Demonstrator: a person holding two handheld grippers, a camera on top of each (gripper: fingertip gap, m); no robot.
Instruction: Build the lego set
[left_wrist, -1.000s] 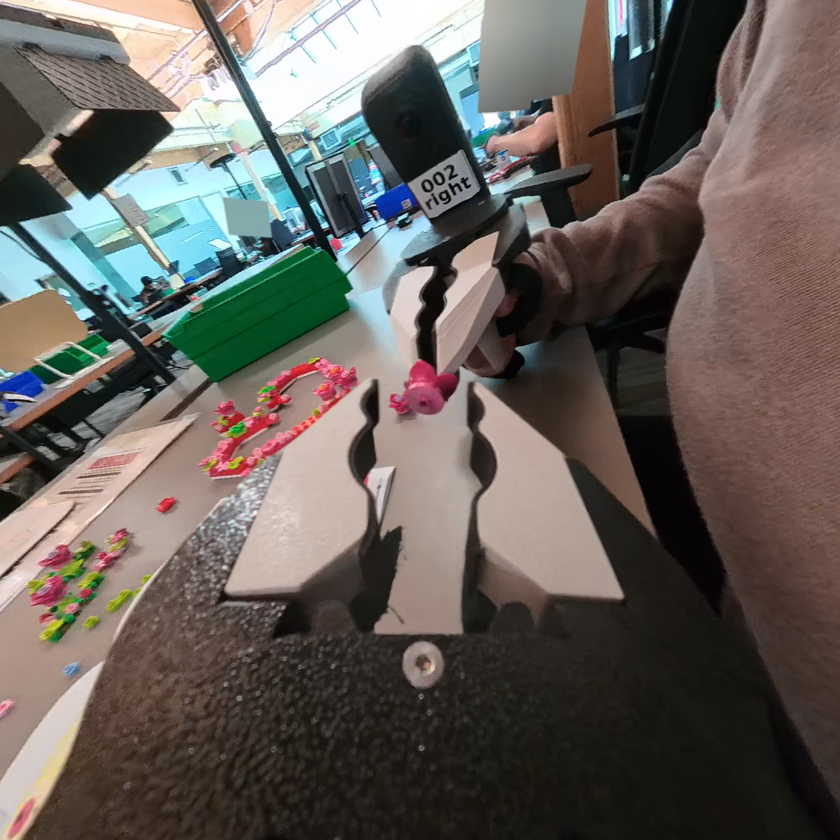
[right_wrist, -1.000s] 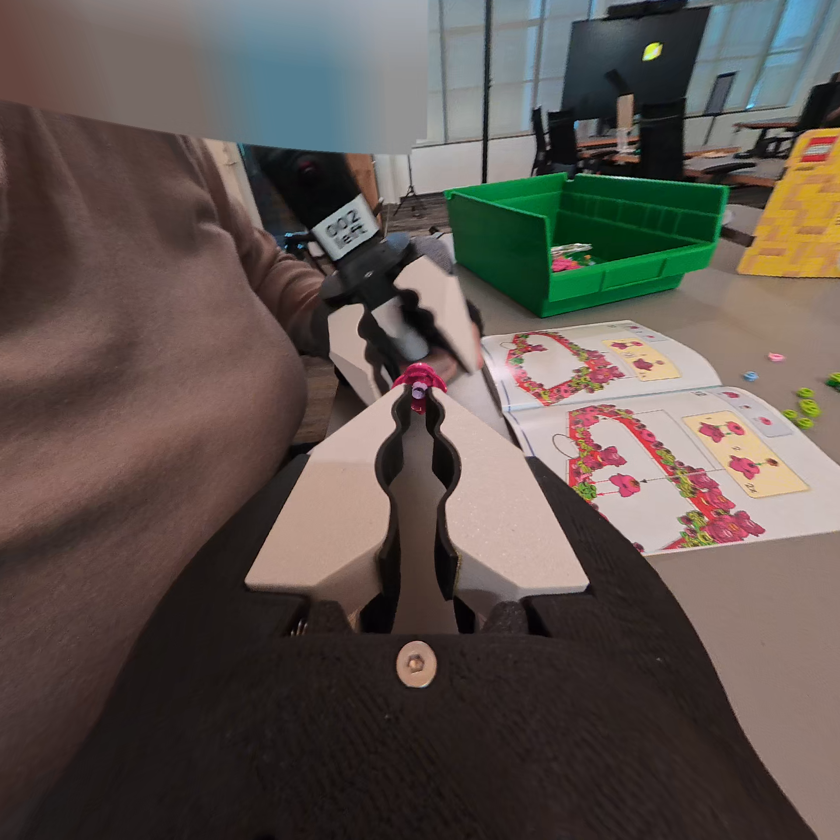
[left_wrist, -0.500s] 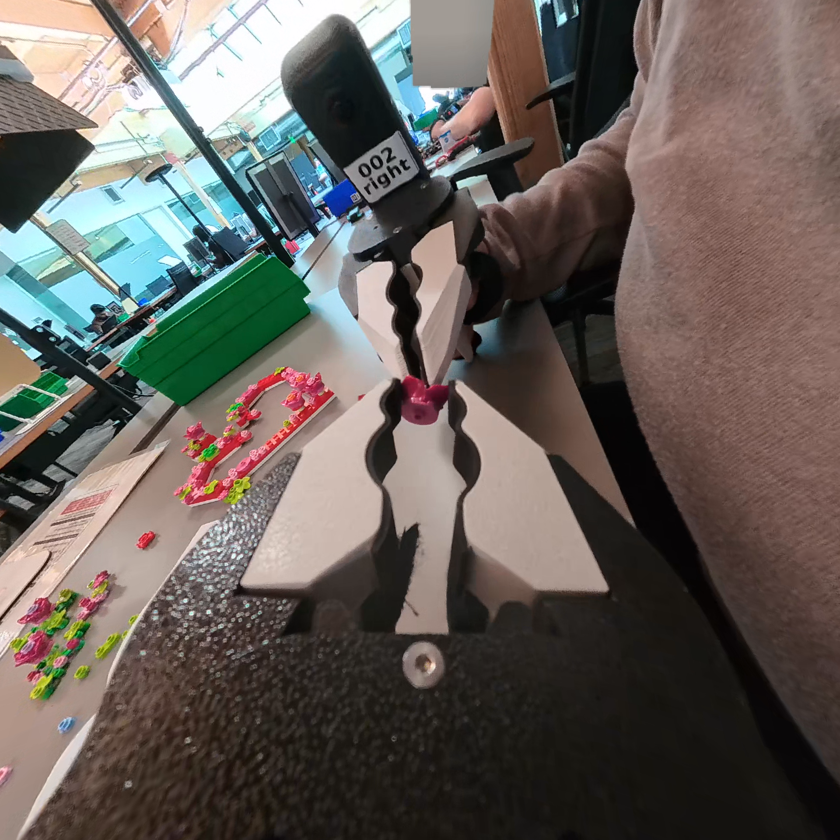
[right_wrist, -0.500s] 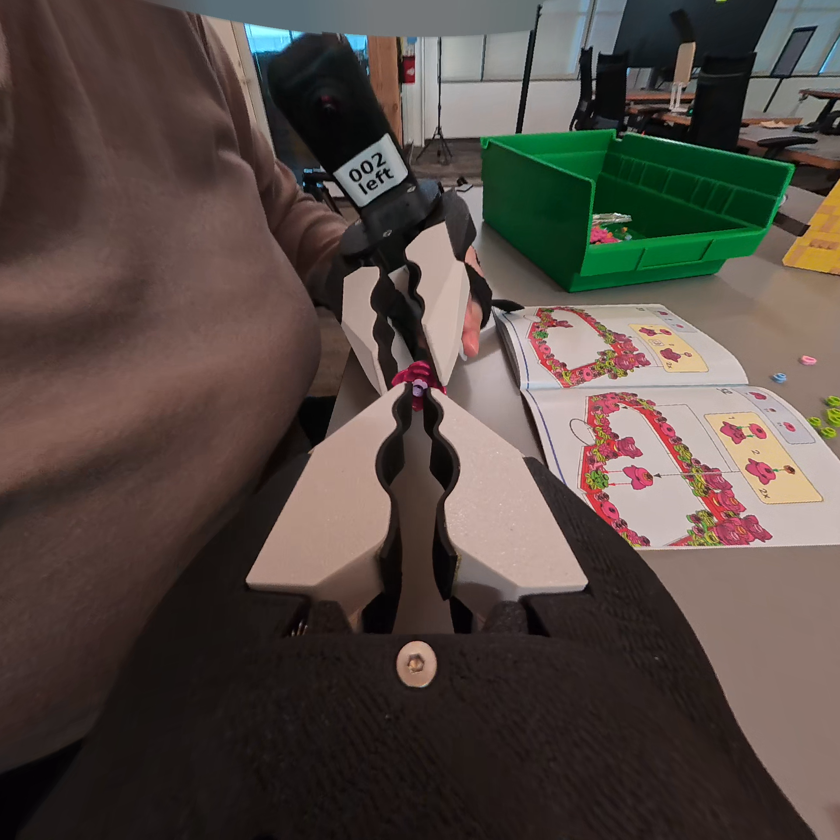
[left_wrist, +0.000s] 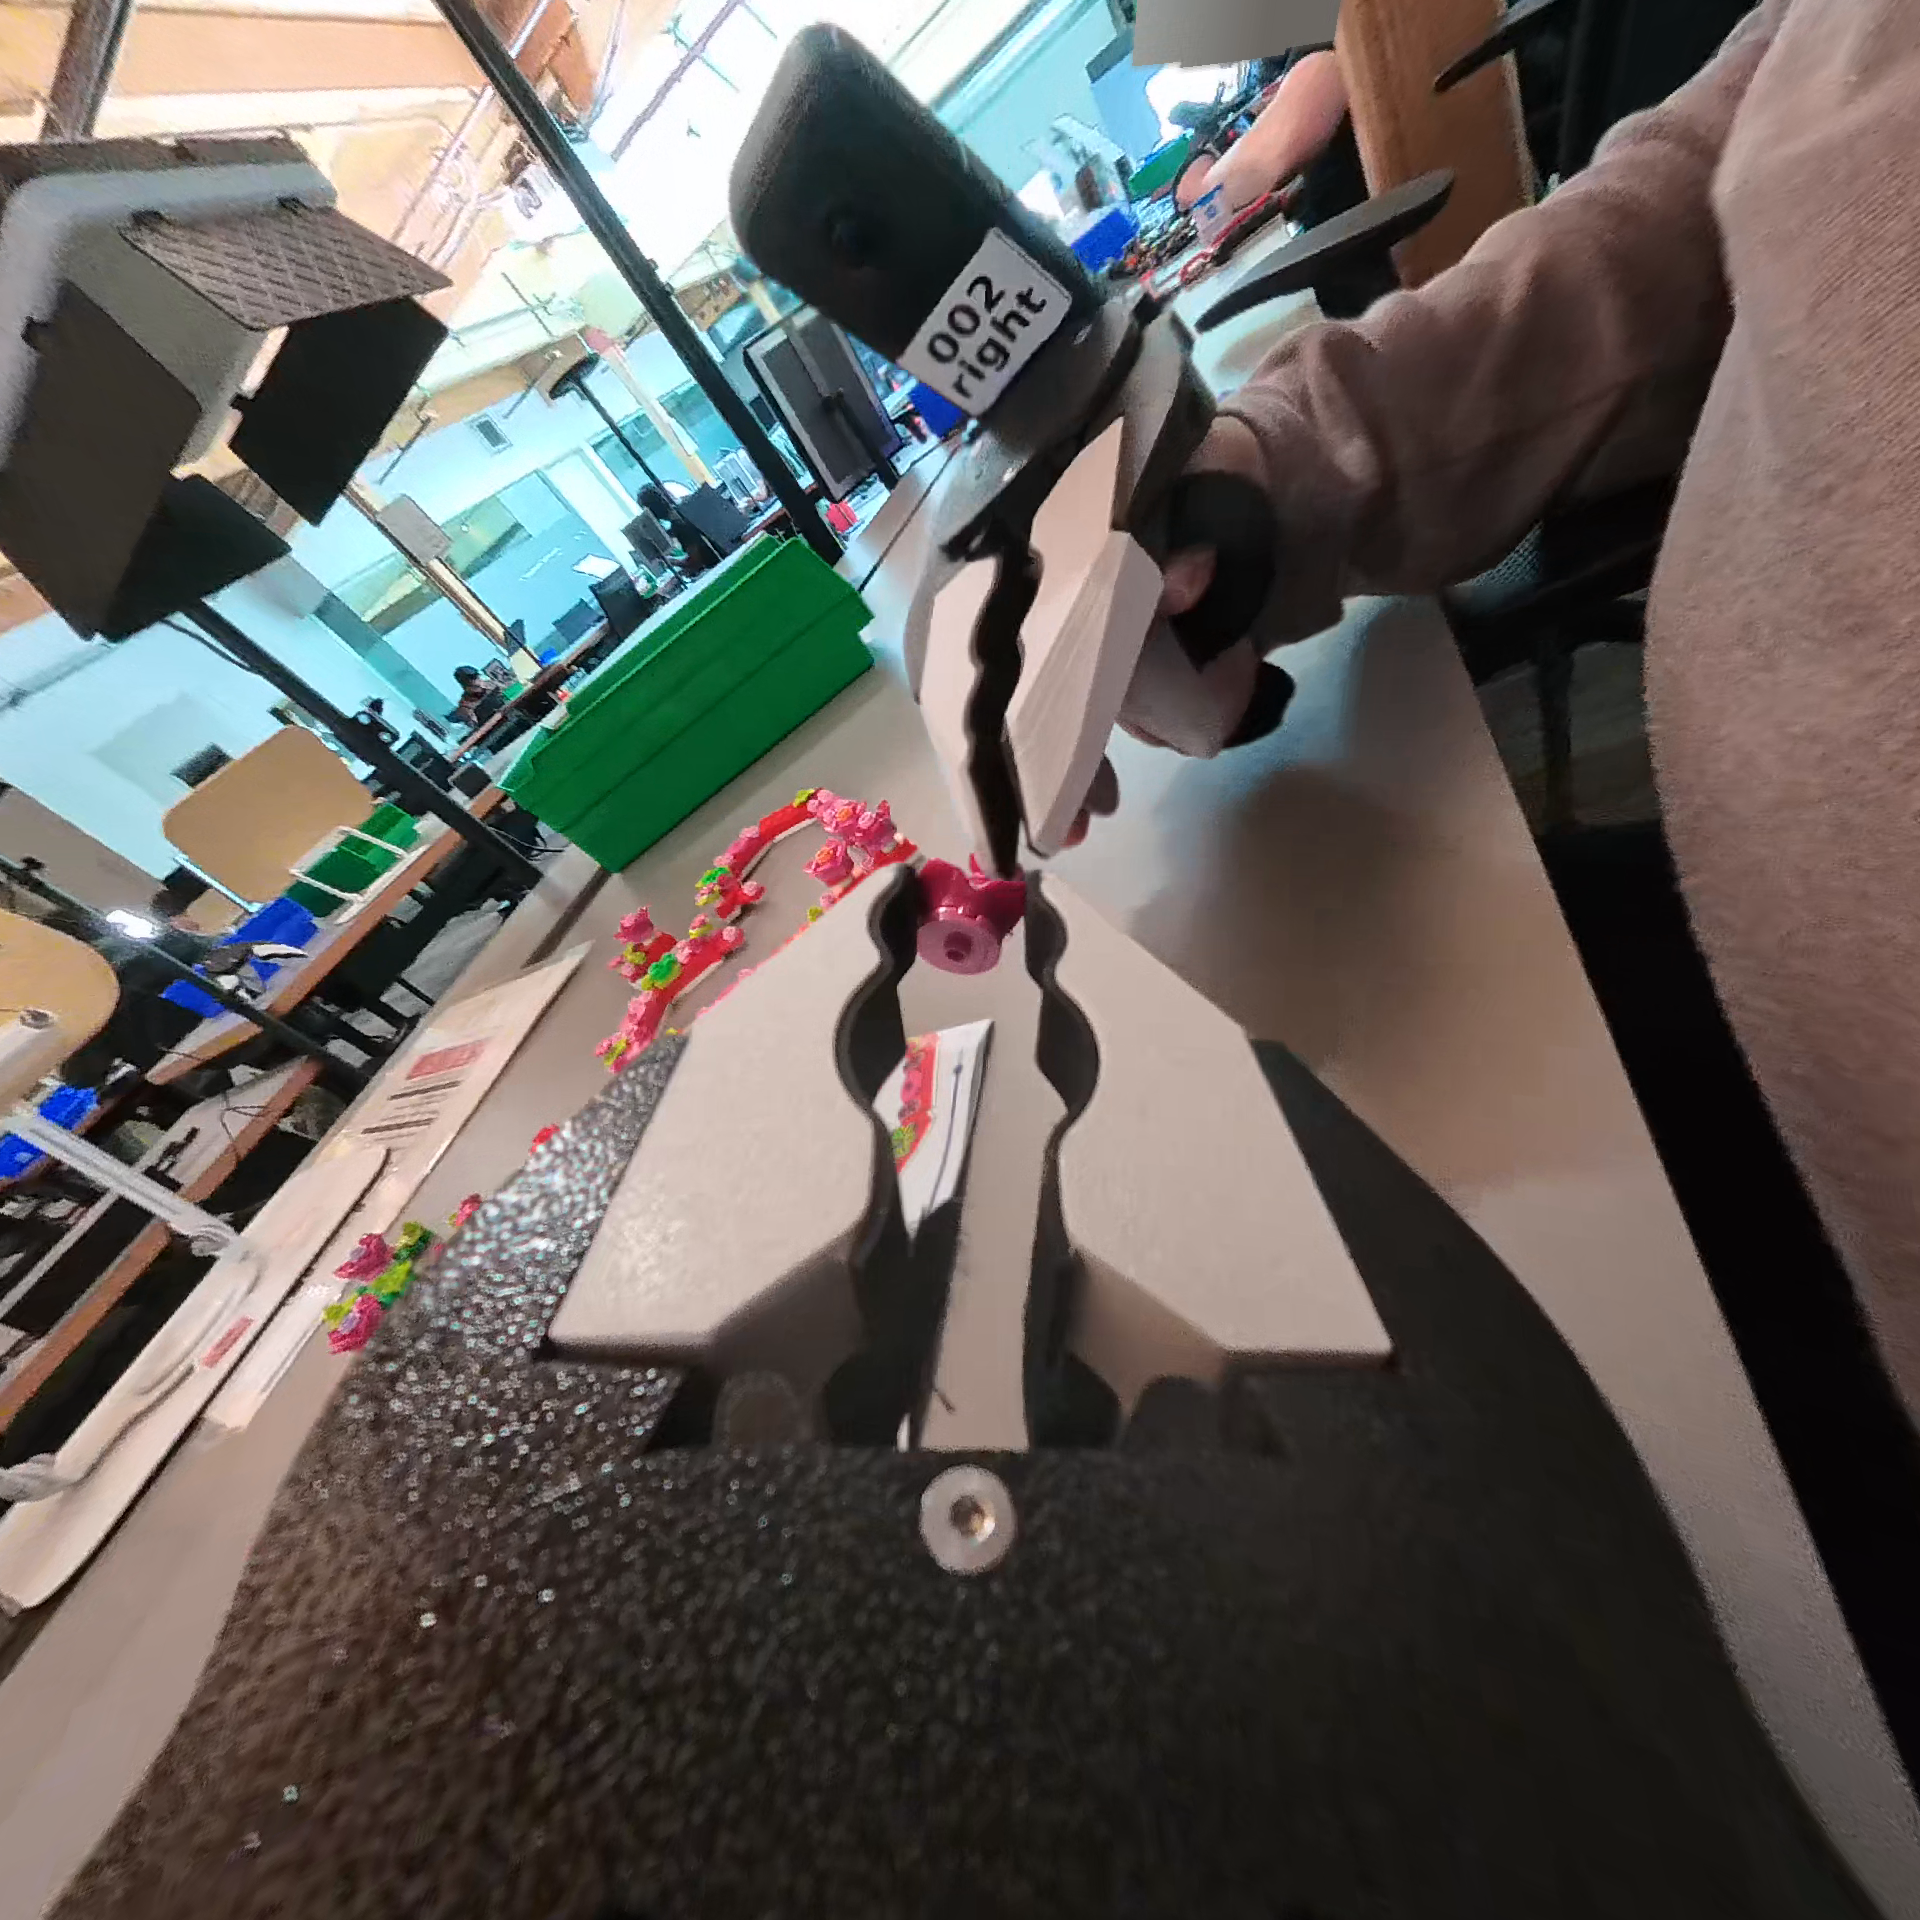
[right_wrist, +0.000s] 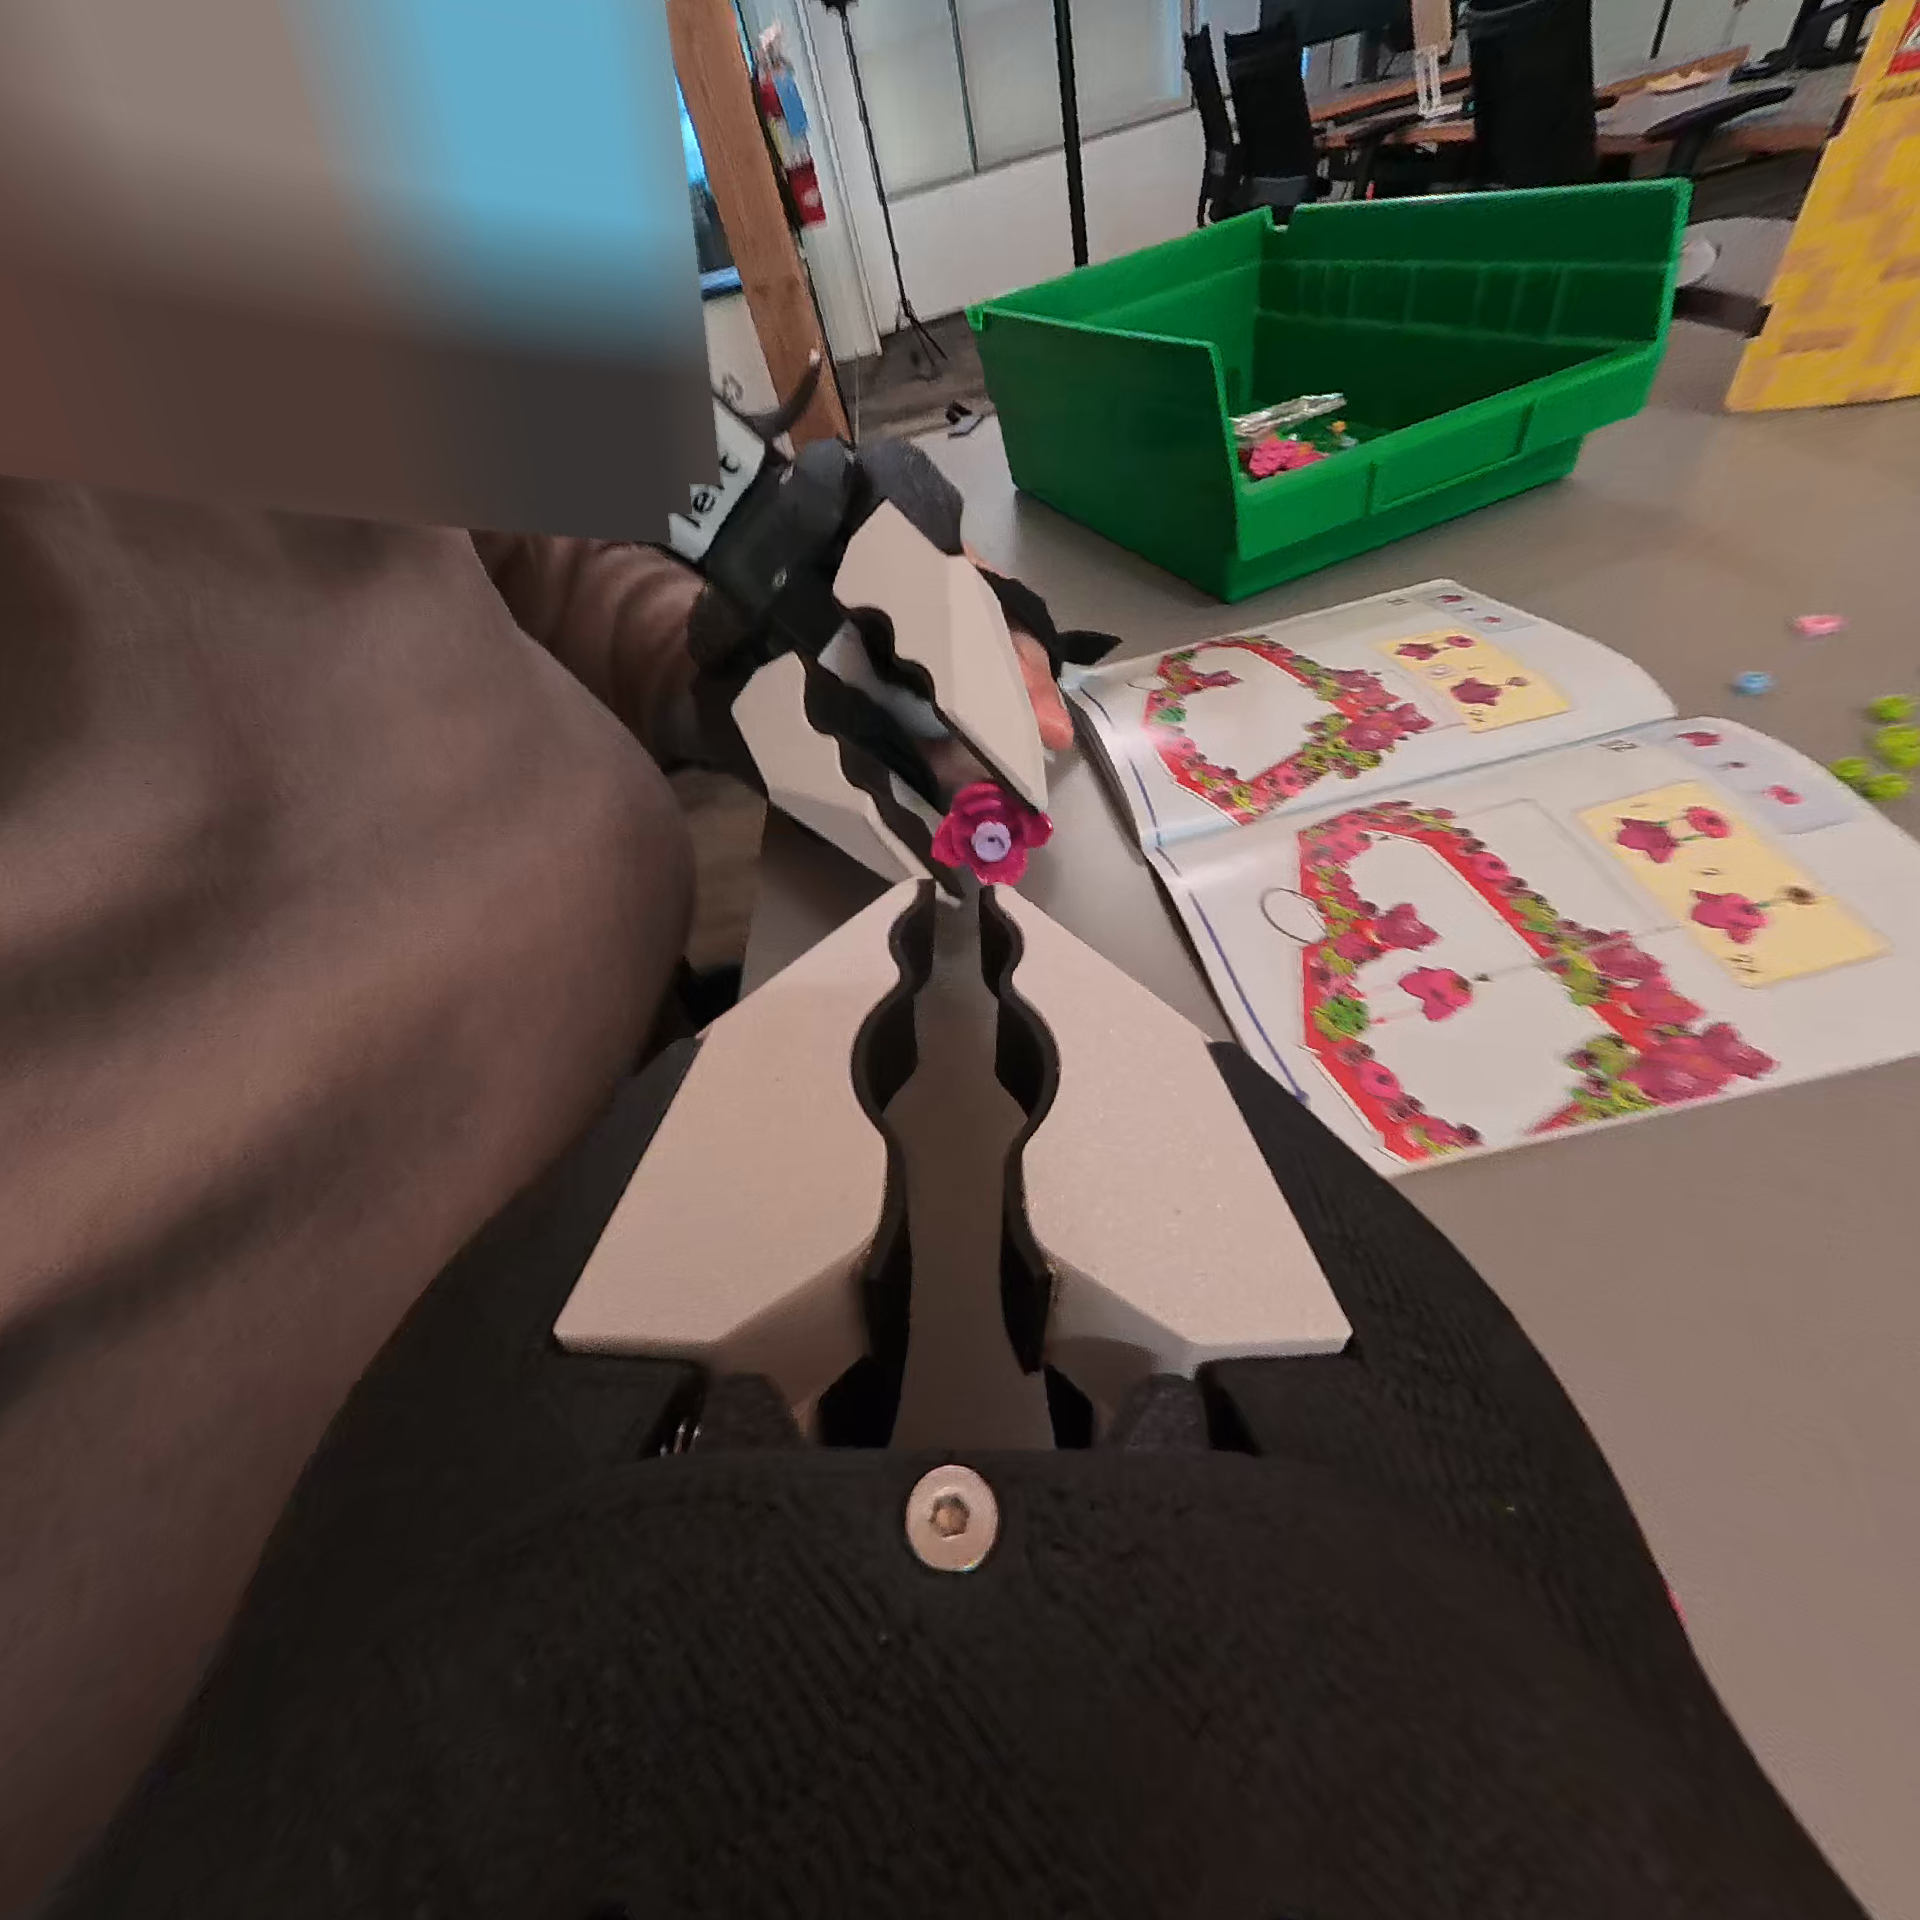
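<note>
A magenta lego flower (left_wrist: 961, 920) with a lavender centre (right_wrist: 987, 836) is pinched between the tips of my left gripper (left_wrist: 961, 894), held in the air above the table edge. In the right wrist view the left gripper (right_wrist: 979, 844) comes in from the upper left with the flower facing the camera. My right gripper (right_wrist: 951, 896) sits just below the flower, its jaws a narrow slit apart with nothing between them. In the left wrist view the right gripper (left_wrist: 1003, 857) points down, its tips at the flower's top edge.
The red flower-covered frame build (left_wrist: 748, 904) lies on the grey table beyond the grippers. An open instruction booklet (right_wrist: 1455, 883), a green bin (right_wrist: 1351, 416) and loose green pieces (right_wrist: 1881, 748) lie to the right. More loose pieces (left_wrist: 374, 1278) lie left. A person's sweater fills one side. Only a small space, under 4 cm, lies between the two pairs of fingers.
One second ago the right gripper held the flower and the left was open. The left gripper closed on it. The right gripper's tips have come off the flower, which has turned to face the right camera.
</note>
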